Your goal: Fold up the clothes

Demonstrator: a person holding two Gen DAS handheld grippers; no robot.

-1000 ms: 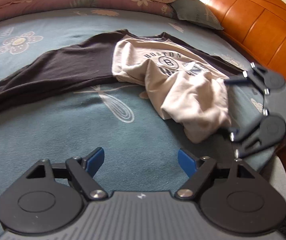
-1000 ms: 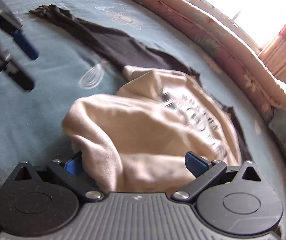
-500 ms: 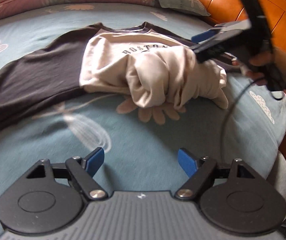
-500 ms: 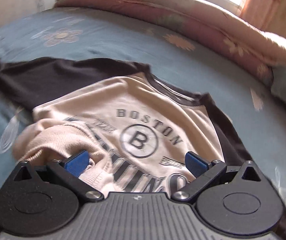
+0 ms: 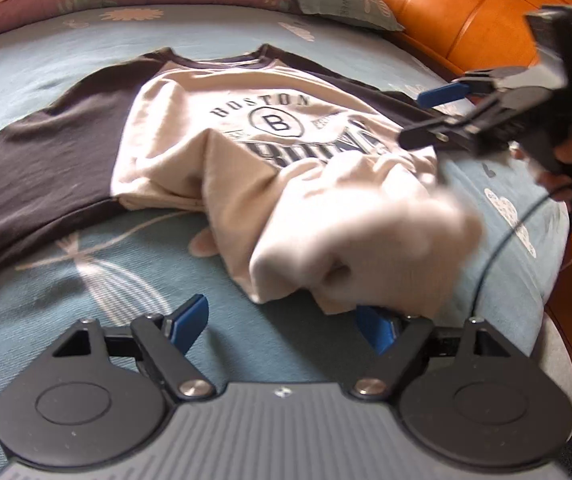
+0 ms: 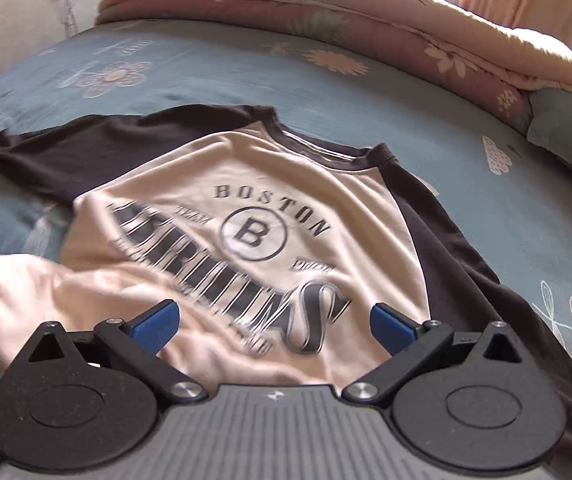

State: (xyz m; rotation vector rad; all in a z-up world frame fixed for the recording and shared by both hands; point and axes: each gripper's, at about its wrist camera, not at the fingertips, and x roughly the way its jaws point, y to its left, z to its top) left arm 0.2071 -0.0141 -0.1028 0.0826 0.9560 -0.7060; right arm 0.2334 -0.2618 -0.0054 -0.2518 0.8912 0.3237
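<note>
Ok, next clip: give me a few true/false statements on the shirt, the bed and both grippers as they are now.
1. The shirt lies print side up on the bed. True.
2. The right gripper is clamped on the shirt's collar. False: it is open, above the lower print.
3. The shirt's hem end is bunched up. True.
4. The shirt's sleeves are white. False: they are dark.
5. The left gripper is open. True.
</note>
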